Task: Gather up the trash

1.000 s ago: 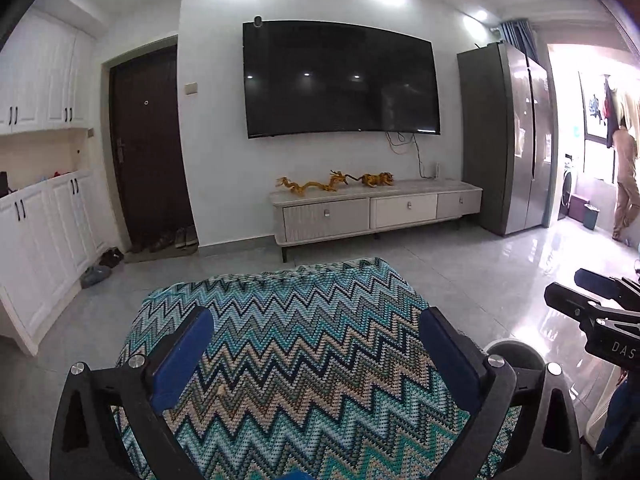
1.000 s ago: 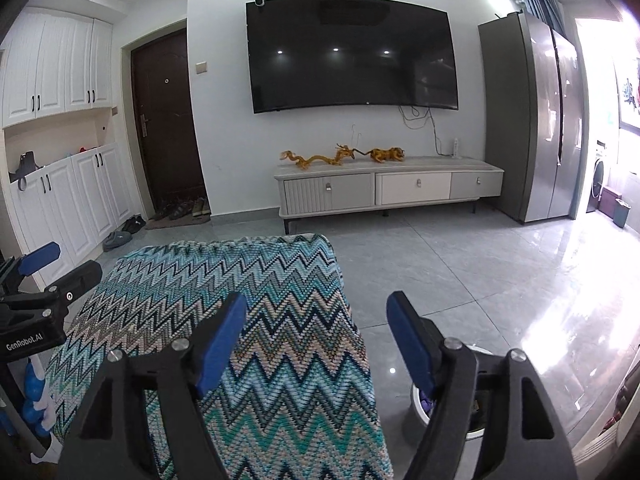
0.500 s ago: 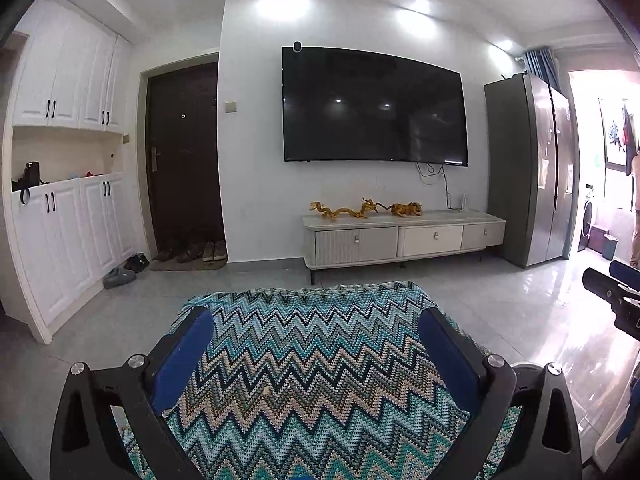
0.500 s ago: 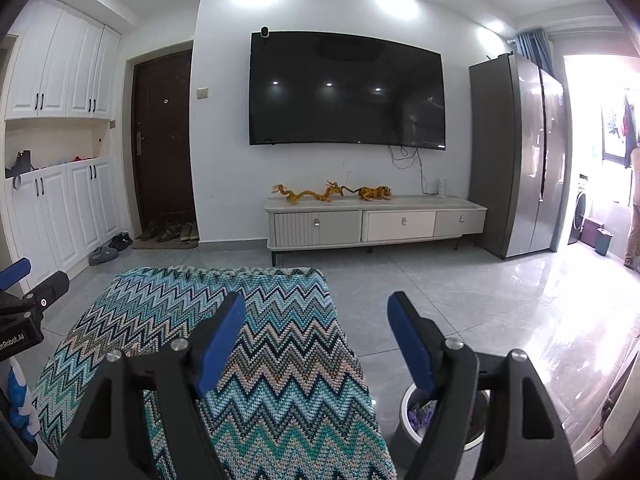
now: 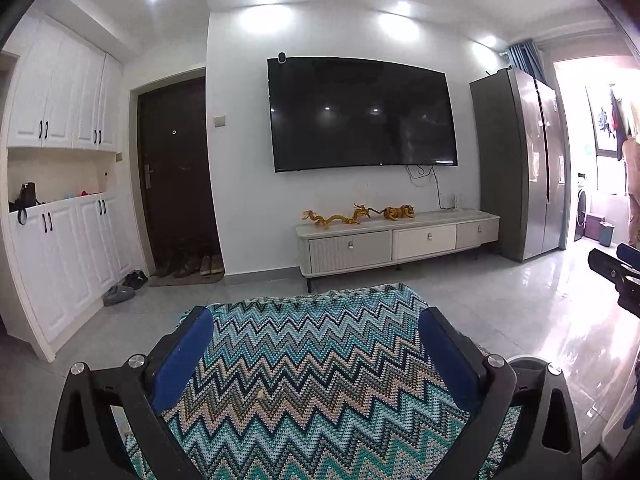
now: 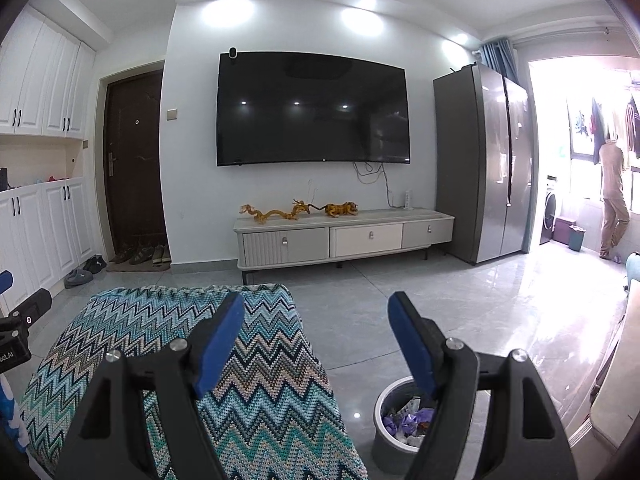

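Observation:
A grey round trash bin (image 6: 394, 424) stands on the floor right of the table and holds purple and white scraps. Its rim shows in the left wrist view (image 5: 528, 362). The table is covered by a teal zigzag cloth (image 5: 316, 364), also seen in the right wrist view (image 6: 168, 344); a tiny pale crumb (image 5: 261, 392) lies on it. My left gripper (image 5: 314, 354) is open and empty above the cloth. My right gripper (image 6: 316, 342) is open and empty, over the table's right edge, above the bin.
A TV console (image 6: 344, 236) with gold figurines stands under a wall TV (image 6: 312, 110). A grey fridge (image 6: 480, 160) is at the right, a dark door (image 6: 134, 160) and white cabinets (image 6: 36, 224) at the left. A person (image 6: 612, 200) stands on the bright balcony.
Both grippers have tilted upward and risen, so more wall and ceiling show and the cloth sits lower in view. Both stay open and empty.

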`<state>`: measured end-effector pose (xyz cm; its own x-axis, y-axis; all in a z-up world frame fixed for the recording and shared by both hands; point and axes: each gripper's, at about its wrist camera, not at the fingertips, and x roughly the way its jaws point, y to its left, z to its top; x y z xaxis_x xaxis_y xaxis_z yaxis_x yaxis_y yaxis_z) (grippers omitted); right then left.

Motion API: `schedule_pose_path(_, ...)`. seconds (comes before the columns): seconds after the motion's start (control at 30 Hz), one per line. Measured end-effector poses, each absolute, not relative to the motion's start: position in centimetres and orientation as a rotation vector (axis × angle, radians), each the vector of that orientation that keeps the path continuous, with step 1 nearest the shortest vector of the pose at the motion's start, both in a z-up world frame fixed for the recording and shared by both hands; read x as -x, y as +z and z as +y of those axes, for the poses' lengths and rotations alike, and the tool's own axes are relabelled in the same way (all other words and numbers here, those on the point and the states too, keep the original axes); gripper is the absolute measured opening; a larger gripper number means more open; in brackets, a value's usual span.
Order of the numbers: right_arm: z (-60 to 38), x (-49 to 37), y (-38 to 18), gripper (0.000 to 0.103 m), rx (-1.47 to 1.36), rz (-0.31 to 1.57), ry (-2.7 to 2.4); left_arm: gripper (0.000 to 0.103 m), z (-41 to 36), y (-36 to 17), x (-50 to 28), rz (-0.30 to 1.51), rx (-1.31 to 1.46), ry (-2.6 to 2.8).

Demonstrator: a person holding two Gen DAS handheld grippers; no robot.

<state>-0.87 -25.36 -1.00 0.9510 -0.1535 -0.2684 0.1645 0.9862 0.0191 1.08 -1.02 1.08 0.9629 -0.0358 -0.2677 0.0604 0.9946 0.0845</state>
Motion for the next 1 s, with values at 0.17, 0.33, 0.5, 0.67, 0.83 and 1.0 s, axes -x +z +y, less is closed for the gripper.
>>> schedule_pose_path(0.17, -25.46, 1.28, -0.93, 0.073, -0.046, 0.257, -0.158, 0.103, -1.02, 1.35, -0.5, 0.257, -0.09, -0.05)
schedule_pose_path(0.33, -25.6, 1.38, -0.95, 0.073, -0.049, 0.254, -0.156, 0.103, -0.93, 1.53, -0.13, 0.245, -0.086, -0.043)
schedule_pose_path(0.5, -25.41, 1.38, -1.02, 0.074, -0.045, 0.255, -0.154, 0.103, -0.7, 1.74, -0.14, 0.243, -0.078, -0.031)
schedule_pose_path(0.67, -25.44, 1.45, -1.01, 0.074, -0.041, 0.253, -0.155, 0.103, -0.47, 1.86, -0.16, 0.254, -0.072, -0.021)
schedule_pose_path(0.83, -25.53, 1.59, -1.01, 0.074, -0.041, 0.25, -0.155, 0.103, -0.34, 1.98, -0.21, 0.258, -0.074, -0.015)
schedule_pose_path(1.0, -25.68, 1.62, -0.91, 0.074, -0.042, 0.248, -0.156, 0.103, -0.27, 2.08, -0.2, 0.256, -0.073, -0.015)
